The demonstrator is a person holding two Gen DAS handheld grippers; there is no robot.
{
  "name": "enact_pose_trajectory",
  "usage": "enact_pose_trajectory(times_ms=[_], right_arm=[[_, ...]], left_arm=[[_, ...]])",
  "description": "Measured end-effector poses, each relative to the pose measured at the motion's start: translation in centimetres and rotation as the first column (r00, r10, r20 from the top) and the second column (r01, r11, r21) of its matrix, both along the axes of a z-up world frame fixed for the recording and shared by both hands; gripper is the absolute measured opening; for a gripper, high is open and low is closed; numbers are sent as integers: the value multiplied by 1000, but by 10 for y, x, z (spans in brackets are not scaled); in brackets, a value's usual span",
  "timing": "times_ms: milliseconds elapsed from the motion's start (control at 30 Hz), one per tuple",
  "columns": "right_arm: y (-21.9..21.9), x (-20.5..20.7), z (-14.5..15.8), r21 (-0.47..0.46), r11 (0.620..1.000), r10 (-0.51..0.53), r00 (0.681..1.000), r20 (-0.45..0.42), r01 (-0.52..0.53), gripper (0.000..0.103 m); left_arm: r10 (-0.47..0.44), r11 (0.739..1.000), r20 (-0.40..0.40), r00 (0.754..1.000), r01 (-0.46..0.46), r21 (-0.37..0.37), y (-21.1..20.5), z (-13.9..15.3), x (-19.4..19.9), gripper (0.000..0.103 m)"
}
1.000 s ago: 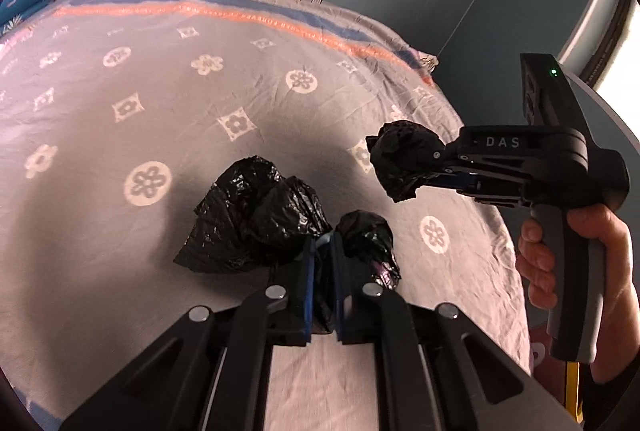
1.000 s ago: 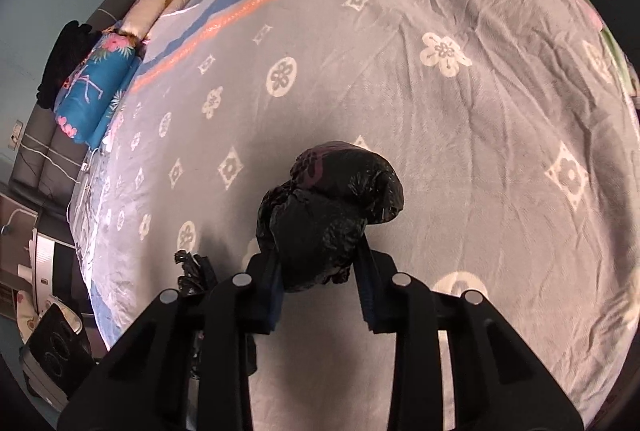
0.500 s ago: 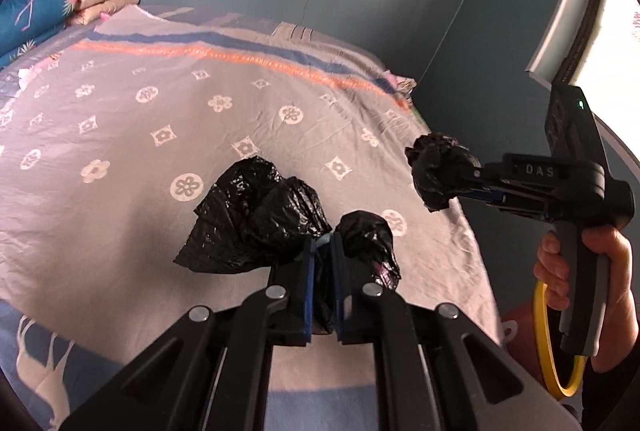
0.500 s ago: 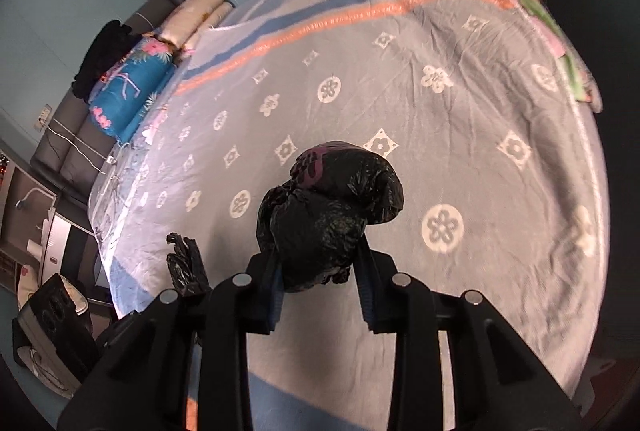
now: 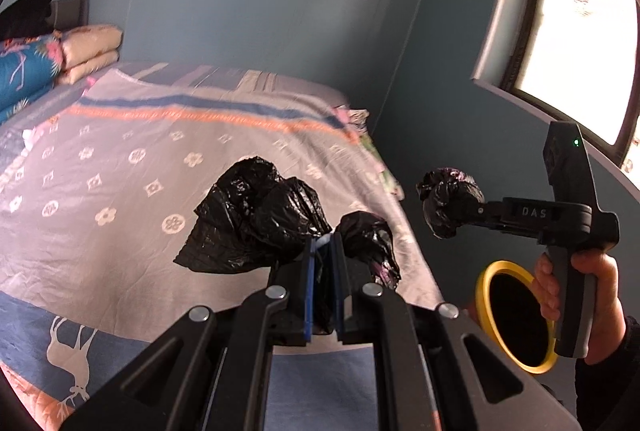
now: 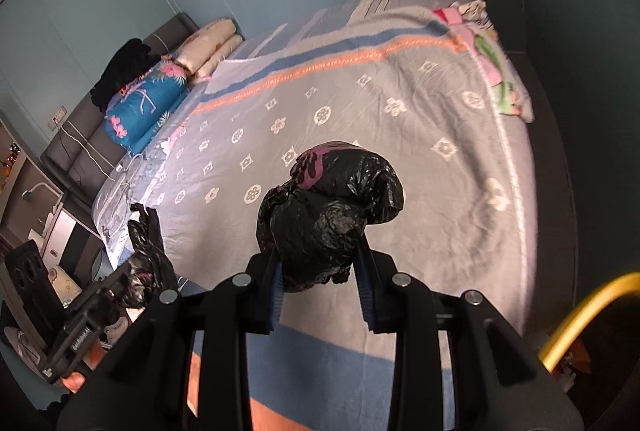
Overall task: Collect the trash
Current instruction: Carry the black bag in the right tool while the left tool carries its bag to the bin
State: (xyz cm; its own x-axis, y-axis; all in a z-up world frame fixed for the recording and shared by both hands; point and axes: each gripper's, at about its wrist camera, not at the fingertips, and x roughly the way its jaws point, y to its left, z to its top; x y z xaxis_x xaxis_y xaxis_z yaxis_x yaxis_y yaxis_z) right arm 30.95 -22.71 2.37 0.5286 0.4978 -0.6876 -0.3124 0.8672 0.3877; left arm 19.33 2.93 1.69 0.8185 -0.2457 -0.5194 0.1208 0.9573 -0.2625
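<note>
Now both black bundles have come up off the bed (image 5: pixel 132 199): the left gripper (image 5: pixel 322 271) pinches the crumpled bag (image 5: pixel 260 215), the right gripper (image 6: pixel 320 283) clamps the balled bag (image 6: pixel 336 207). The yellow-rimmed bin (image 5: pixel 516 315) waits below, seemingly next.

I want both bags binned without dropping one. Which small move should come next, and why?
Probably carry the right gripper, shut on the balled black bag, over the yellow-rimmed bin before opening. The bin's dark mouth sits below and beside that hand, nearest to it. The left gripper is shut on its crumpled black bag, held above the bed, and can follow.
</note>
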Motion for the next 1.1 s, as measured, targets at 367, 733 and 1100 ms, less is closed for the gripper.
enact_pose_trajectory(times_ms=[367,733,1100], right_arm=[[-75,-66,25,18,996,-84,993,85,82,30],[-143,-112,33,9,978,-209,962,176,211,30],[-206,-143,27,-7,945,-319,926,199,327,31]], left_arm=[[-112,993,87,990,109,46,-64,37,-31,7],[-221,972,144,965,205,115,-135,48,-33,7],[-333,938,128,934,314,147,-208,41,-14,7]])
